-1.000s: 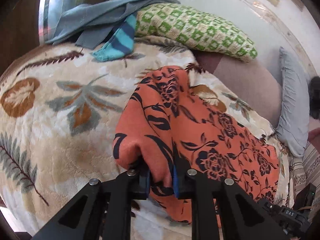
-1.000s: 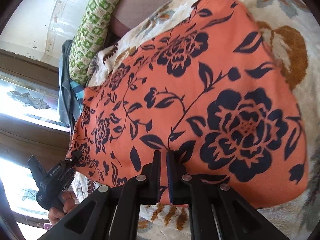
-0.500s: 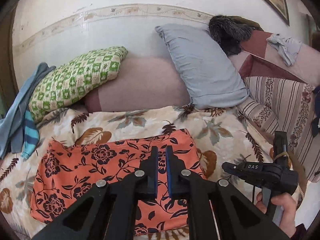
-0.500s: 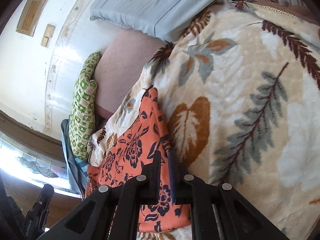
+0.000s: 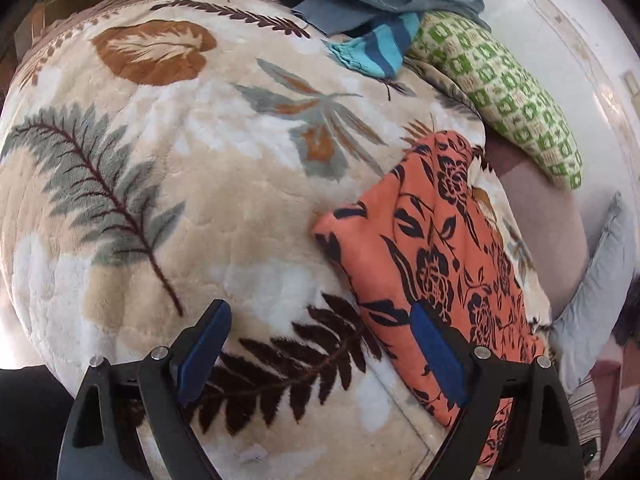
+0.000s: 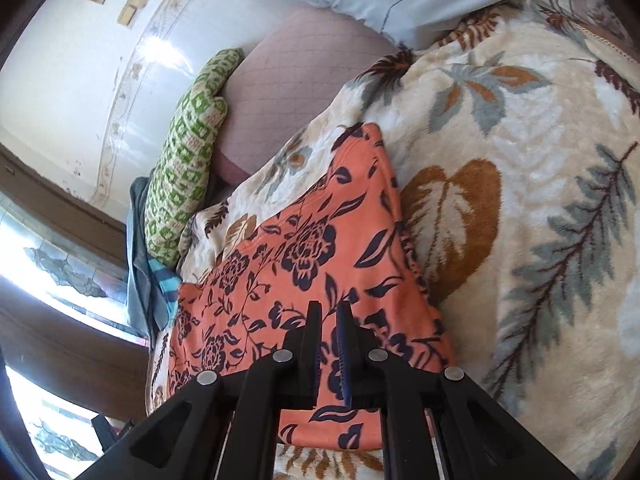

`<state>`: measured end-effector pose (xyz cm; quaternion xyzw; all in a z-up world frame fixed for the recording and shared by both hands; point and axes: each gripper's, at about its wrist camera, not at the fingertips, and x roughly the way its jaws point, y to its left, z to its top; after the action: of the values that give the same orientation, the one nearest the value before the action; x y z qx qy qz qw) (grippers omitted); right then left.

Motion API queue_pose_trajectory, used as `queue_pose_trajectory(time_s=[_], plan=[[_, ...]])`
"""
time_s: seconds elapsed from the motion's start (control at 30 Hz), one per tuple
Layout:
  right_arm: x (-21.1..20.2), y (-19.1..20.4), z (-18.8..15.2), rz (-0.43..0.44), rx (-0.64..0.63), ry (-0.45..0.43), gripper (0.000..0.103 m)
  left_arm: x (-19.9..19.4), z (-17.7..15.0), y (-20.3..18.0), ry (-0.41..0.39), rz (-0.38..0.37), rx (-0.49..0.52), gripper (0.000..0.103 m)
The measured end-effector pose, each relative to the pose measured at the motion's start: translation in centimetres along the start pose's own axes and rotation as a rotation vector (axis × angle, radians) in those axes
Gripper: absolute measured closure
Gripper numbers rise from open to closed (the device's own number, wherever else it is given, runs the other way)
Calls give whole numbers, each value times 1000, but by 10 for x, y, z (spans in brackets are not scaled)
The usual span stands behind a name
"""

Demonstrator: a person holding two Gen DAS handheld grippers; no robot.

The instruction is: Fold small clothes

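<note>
Left tool point(image 5: 320, 336) opening, empty, over blanket point(image 5: 168, 208); right tool point(image 6: 329, 312) clenched above orange cloth point(image 6: 304, 248).

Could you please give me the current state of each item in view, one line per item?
Orange floral cloth: folded, lying flat on the blanket, held by neither gripper.
Left gripper: jaws opening, nothing between the fingers.
Right gripper: shut, over the cloth; grip on fabric unclear.
Leaf-patterned plush blanket: spread over the bed.
Green checked pillow: lying against the wall.
Blue striped garment: unfolded, heaped.
</note>
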<state>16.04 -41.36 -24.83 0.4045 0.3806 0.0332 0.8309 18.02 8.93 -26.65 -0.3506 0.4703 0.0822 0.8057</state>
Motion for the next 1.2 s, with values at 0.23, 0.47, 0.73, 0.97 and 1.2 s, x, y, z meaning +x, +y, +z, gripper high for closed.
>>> queue_pose_trajectory(time_s=[0.23, 0.47, 0.73, 0.97, 1.2], plan=[[38, 33, -22, -7, -82, 78, 93, 22, 2, -14, 89, -146, -17, 12], [52, 42, -23, -19, -124, 100, 93, 43, 25, -48, 69, -243, 59, 42], [53, 39, -19, -17, -126, 104, 93, 57, 20, -28, 79, -287, 32, 54], [63, 55, -31, -13, -204, 144, 93, 66, 32, -31, 79, -269, -58, 55], [63, 61, -36, -36, -262, 130, 94, 69, 34, -41, 35, -250, 28, 82]])
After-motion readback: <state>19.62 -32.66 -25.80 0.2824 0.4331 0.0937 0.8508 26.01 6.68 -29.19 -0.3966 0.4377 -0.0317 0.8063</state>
